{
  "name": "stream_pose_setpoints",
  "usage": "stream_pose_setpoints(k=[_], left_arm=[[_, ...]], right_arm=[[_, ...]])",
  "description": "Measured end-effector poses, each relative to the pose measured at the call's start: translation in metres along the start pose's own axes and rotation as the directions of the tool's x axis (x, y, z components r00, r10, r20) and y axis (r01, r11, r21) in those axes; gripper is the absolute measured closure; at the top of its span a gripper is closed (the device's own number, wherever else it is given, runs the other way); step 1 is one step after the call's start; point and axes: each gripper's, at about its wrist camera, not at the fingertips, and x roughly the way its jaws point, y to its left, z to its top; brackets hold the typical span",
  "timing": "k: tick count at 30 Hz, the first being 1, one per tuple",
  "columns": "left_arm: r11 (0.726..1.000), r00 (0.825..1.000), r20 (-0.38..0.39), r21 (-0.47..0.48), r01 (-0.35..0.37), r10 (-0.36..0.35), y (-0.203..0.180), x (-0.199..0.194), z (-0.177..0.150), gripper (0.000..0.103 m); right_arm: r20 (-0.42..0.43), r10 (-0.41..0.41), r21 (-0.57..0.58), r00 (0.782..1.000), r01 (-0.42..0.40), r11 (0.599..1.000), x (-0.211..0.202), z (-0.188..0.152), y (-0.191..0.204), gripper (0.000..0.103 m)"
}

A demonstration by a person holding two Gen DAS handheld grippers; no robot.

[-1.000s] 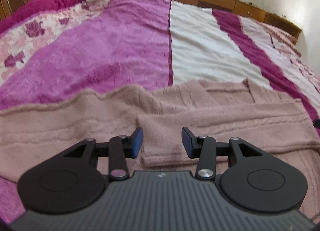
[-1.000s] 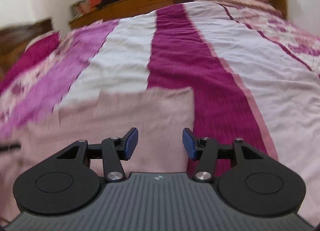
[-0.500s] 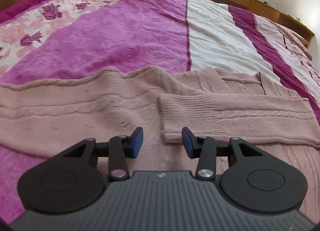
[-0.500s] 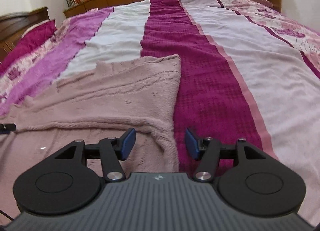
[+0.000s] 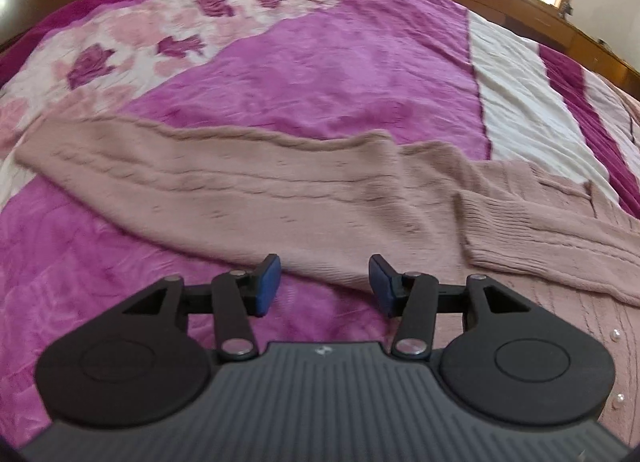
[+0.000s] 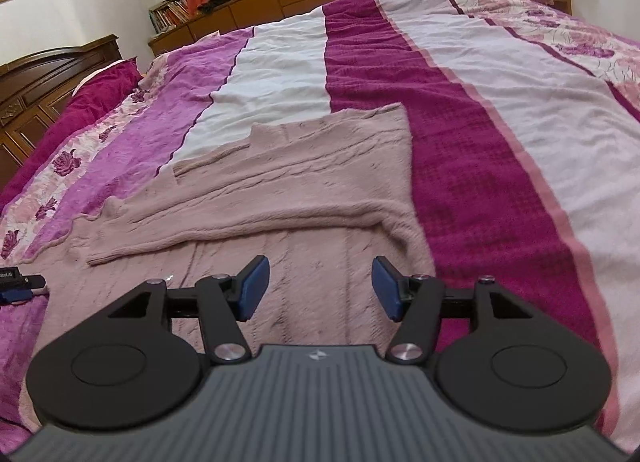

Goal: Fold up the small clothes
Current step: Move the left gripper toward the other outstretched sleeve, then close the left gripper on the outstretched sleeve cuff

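Both claws, the left claw (image 5: 324, 282) and the right claw (image 6: 320, 288), hover released and empty, having just opened wider, over the pink cardigan (image 6: 288, 182), which is spread flat on the bed (image 6: 520, 122), probably to take its unfolded sleeve (image 5: 192, 178) at ten o'clock.

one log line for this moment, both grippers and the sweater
left gripper: open, empty | right gripper: open, empty | sweater: flat on bed, one sleeve unfolded
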Motion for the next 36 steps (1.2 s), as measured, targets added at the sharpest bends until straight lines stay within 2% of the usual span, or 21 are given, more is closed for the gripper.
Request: stream_pose_setpoints(k=[3,4,6,7,9,18,23,27,31,34,36], left_arm=[[1.0,1.0,-0.004,-0.022,-0.017,0.017,0.01,-0.001,-0.001,0.052],[0.999,1.0,-0.007,-0.026,-0.022,0.022,0.013,-0.001,-0.001,0.052],[0.999,1.0,-0.014,-0.028,-0.028,0.027,0.018,-0.001,-0.002,0.041],[0.999,0.999,-0.014,-0.029,-0.031,0.031,0.019,-0.001,-0.003,0.039],[0.999,0.999,-0.012,-0.024,-0.037,0.036,0.023,-0.002,-0.003,0.036],[0.995,0.997,0.001,-0.062,-0.078,0.078,0.05,-0.008,0.004,0.036],[0.985,0.994,0.031,-0.145,-0.099,0.104,0.076,-0.01,0.015,0.034],[0.965,0.993,0.042,-0.242,-0.099,0.112,0.098,0.003,0.021,0.034],[0.929,0.995,0.016,-0.361,-0.085,0.097,0.115,0.024,0.022,0.034],[0.914,0.995,0.07,-0.403,-0.041,0.075,0.12,0.032,0.025,0.034],[0.897,0.995,0.091,-0.443,0.014,0.03,0.127,0.041,0.028,0.034]], right_arm=[[-0.018,0.016,0.015,1.0,-0.016,1.0,0.001,-0.004,0.006,0.038],[-0.023,0.026,0.016,0.999,-0.025,1.0,0.001,-0.005,0.009,0.031],[-0.022,0.034,0.013,0.999,-0.034,0.999,-0.001,-0.009,0.014,0.018],[-0.011,0.035,0.008,0.999,-0.035,0.999,-0.003,-0.011,0.018,0.016],[-0.006,0.035,-0.005,0.999,-0.036,0.999,-0.005,-0.014,0.024,0.016],[-0.029,0.011,0.001,1.0,-0.011,1.0,-0.007,-0.017,0.04,0.016],[-0.035,-0.002,0.02,0.999,0.003,1.0,-0.007,-0.018,0.043,0.016],[-0.055,-0.01,0.035,0.998,0.012,0.999,-0.006,-0.026,0.044,0.016],[-0.059,-0.021,0.025,0.998,0.023,0.999,-0.008,-0.031,0.045,0.016],[-0.063,-0.035,0.02,0.997,0.036,0.999,-0.008,-0.032,0.044,0.016],[-0.063,-0.038,0.024,0.997,0.04,0.999,-0.008,-0.032,0.043,0.016]])
